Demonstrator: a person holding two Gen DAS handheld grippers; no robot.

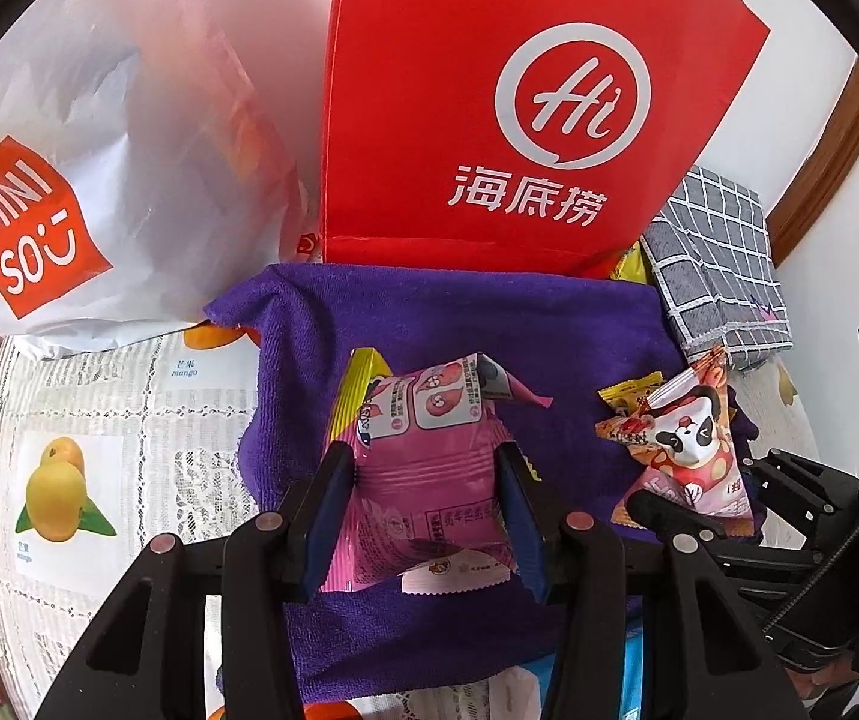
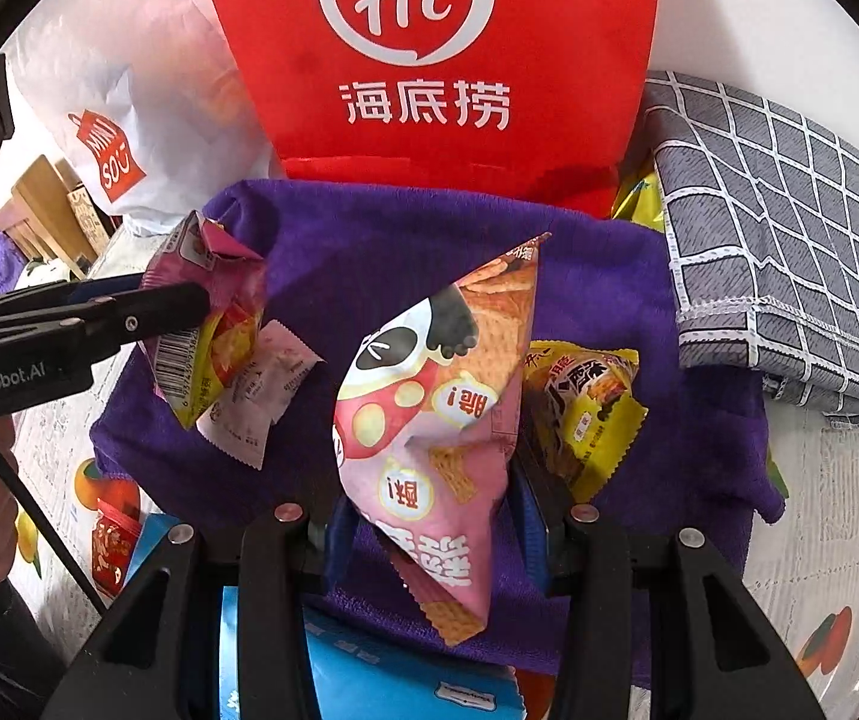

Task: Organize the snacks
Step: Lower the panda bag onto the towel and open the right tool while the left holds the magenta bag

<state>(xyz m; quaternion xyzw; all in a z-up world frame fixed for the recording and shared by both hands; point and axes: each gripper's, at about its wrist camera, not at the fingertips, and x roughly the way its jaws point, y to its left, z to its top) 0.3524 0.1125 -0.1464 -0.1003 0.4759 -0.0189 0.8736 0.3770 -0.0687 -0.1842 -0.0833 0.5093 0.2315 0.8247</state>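
My left gripper (image 1: 426, 468) is shut on a pink snack packet (image 1: 429, 480) and holds it above a purple towel (image 1: 459, 312); the packet also shows in the right wrist view (image 2: 207, 324). My right gripper (image 2: 435, 510) is shut on a pink panda snack bag (image 2: 429, 420), also seen in the left wrist view (image 1: 690, 444). A yellow snack packet (image 2: 585, 414) lies on the towel (image 2: 369, 228) just right of the panda bag. A small pale sachet (image 2: 267, 396) hangs by the left packet.
A red Haidilao bag (image 1: 489, 90) stands behind the towel, a white Miniso bag (image 1: 69, 180) to its left, a grey checked cloth (image 2: 789, 228) to the right. A blue box (image 2: 381, 678) lies near me. The fruit-print tablecloth (image 1: 99, 420) covers the table.
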